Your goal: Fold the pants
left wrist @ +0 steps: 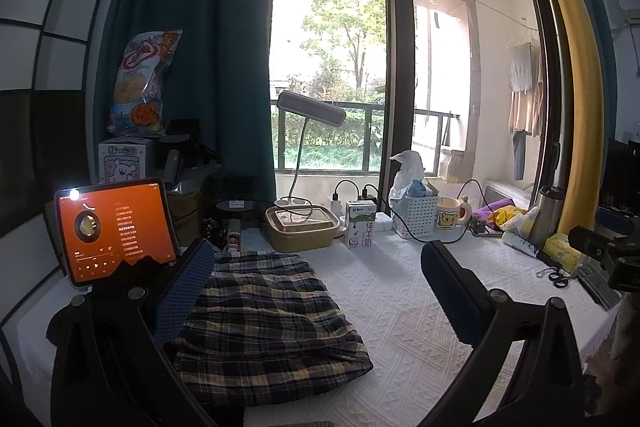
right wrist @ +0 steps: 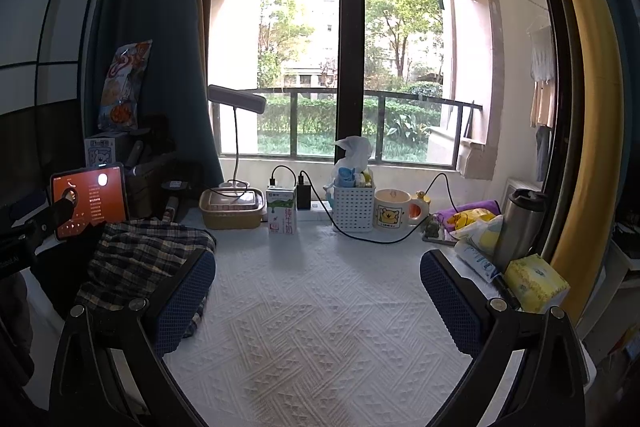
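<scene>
Seen with jaws apart and gripping nothing: left hand-held gripper [left wrist: 316, 291], blue mesh-padded fingers [left wrist: 184, 291] poised over the folded navy-and-cream plaid cotton pants [left wrist: 264, 319]; right hand-held gripper [right wrist: 318, 297], equally wide, over bare white textured woven cloth covering the bench [right wrist: 320, 327]. Pants lay as a soft rectangular bundle on the bench's left side, edges roughly squared. Judged: folding apparently finished or at its last fold; next move, if any, called for pinching a short edge and doubling it over. Farther back stood a glowing orange-screened tablet [left wrist: 116, 231], a green-and-white milk carton [left wrist: 360, 225] and a white perforated plastic basket [right wrist: 354, 207].
</scene>
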Tool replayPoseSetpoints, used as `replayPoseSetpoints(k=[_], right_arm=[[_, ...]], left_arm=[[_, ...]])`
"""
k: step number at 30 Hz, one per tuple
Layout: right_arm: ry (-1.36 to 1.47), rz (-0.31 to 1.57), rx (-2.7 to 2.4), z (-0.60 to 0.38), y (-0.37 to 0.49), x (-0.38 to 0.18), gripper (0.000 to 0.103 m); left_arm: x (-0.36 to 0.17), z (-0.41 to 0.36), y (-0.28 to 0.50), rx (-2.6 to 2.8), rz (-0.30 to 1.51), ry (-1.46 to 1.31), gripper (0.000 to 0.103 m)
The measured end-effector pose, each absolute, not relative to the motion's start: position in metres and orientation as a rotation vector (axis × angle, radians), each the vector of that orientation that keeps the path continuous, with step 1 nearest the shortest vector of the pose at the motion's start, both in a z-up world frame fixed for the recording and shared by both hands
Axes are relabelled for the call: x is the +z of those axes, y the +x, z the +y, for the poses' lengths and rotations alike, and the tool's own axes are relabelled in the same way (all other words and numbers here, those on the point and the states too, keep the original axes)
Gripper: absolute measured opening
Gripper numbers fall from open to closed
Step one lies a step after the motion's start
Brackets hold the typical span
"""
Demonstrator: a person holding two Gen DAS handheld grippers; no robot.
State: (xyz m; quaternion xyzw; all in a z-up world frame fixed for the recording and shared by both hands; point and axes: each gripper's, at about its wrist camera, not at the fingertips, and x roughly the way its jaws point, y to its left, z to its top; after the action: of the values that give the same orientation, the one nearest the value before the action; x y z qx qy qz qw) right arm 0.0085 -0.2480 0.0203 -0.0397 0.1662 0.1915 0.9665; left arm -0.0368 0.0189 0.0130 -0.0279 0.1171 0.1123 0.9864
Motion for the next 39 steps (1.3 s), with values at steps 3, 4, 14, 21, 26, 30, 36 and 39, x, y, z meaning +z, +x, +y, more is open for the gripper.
replayPoseSetpoints(k=[3, 4, 14, 21, 26, 30, 36, 39], right_arm=[[-0.08, 0.336, 0.387, -0.2479, 0.0085, 0.0203, 0.103], [-0.08, 0.336, 0.387, -0.2478, 0.0085, 0.0204, 0.103], [-0.082, 0.34, 0.389, -0.2466, 0.0068, 0.0181, 0.103], [-0.083, 0.339, 0.388, -0.2465, 0.0072, 0.0183, 0.103], [-0.084, 0.341, 0.39, -0.246, 0.0062, 0.0171, 0.103], [-0.084, 0.341, 0.389, -0.2457, 0.0058, 0.0169, 0.103], [-0.084, 0.341, 0.389, -0.2458, 0.0061, 0.0174, 0.103], [-0.085, 0.341, 0.389, -0.2454, 0.0057, 0.0171, 0.103]], left_arm=[[0.0135, 0.0187, -0.0367, 0.226, 0.235, -0.056, 0.102], [0.0139, 0.0187, -0.0367, 0.226, 0.234, -0.056, 0.102], [0.0155, 0.0177, -0.0375, 0.224, 0.232, -0.055, 0.102], [0.016, 0.0179, -0.0369, 0.222, 0.23, -0.055, 0.102], [0.0159, 0.0177, -0.0373, 0.222, 0.23, -0.056, 0.102], [0.0158, 0.0178, -0.0372, 0.221, 0.229, -0.056, 0.102], [0.0167, 0.0164, -0.0364, 0.207, 0.227, -0.047, 0.102], [0.017, 0.0161, -0.0364, 0.206, 0.227, -0.047, 0.102]])
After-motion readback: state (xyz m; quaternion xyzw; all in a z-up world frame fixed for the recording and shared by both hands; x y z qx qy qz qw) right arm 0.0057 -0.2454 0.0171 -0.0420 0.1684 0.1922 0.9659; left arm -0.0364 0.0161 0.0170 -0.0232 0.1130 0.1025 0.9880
